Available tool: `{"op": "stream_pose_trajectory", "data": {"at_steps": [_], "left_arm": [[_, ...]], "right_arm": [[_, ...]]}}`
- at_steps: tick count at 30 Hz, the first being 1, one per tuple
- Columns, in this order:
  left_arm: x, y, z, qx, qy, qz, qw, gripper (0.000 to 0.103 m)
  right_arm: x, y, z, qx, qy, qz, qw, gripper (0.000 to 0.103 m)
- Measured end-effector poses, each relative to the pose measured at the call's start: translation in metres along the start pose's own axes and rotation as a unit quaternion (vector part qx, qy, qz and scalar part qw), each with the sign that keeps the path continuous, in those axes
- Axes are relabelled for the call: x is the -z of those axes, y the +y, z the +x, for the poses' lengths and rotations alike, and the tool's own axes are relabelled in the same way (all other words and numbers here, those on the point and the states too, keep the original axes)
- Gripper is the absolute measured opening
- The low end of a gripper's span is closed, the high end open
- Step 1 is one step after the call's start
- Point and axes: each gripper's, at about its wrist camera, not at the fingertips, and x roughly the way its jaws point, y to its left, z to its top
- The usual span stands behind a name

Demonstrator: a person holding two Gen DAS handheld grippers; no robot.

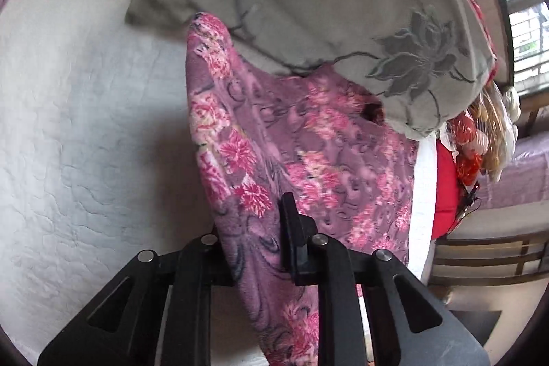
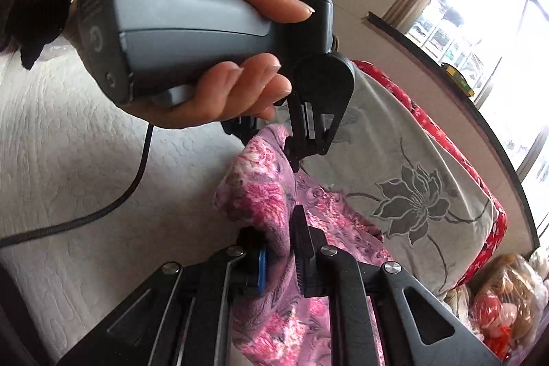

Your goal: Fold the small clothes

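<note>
Both tongs are clenched on the same purple fleece garment with pink flower print (image 1: 274, 139), which hangs lifted above the white quilted bedspread (image 1: 85, 126), w/ its far part trailing under the edge of the grey pillow with a dark lotus print (image 1: 343, 23).

The left gripper (image 1: 260, 228) pinches a fold of the fleece between its jaws. In the right wrist view the left gripper (image 2: 295, 156) is seen from outside, held by the person's left hand (image 2: 219, 40), biting the top edge of the cloth. The right gripper (image 2: 284, 259) clamps the same edge lower down, fabric bunched thick between its pads.

To do this step well, I judge the two grips should pull apart along the edge so the bunching flattens (fleece is thick and clingy, so it won't shake out by itself). Keep both bites firm, drag the trailing part clear of the pillow, then lower it onto the bare bedspread before making any fold. Risk: the right bite seems to hold several layers, so the fold could come out crooked unless re-gripped on a single edge. Can't tell what kind of garment it is yet.
</note>
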Motion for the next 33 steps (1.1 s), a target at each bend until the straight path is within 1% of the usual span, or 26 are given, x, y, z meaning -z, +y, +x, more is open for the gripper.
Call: {"op": "stream_pose_trajectory", "data": {"at_steps": [7,11,15,21,25,30,33], "left_arm": [[0.009,-0.058,-0.023,0.000,-0.024,0.037,0.9990,0.016],[0.016,-0.098,-0.022,-0.007,-0.030,0.068,0.9972,0.016],[0.022,-0.135,-0.012,-0.013,-0.028,0.089,0.9956,0.016],[0.030,-0.188,0.021,-0.019,-0.009,0.119,0.9927,0.016],[0.033,-0.222,0.057,-0.031,0.012,0.141,0.9894,0.016],[0.036,-0.247,0.094,-0.042,0.036,0.157,0.9860,0.016],[0.038,-0.257,0.115,-0.046,0.050,0.157,0.9852,0.017]], "right_arm": [[0.014,-0.043,-0.025,0.014,-0.004,0.055,0.998,0.011],[0.031,-0.071,-0.037,0.024,0.000,0.090,0.996,0.011],[0.052,-0.096,-0.045,0.030,0.009,0.129,0.991,0.011],[0.089,-0.135,-0.051,0.036,0.027,0.194,0.980,0.011],[0.116,-0.153,-0.051,0.043,0.045,0.224,0.973,0.010],[0.145,-0.176,-0.047,0.044,0.069,0.264,0.961,0.010],[0.163,-0.190,-0.042,0.039,0.087,0.297,0.950,0.010]]}}
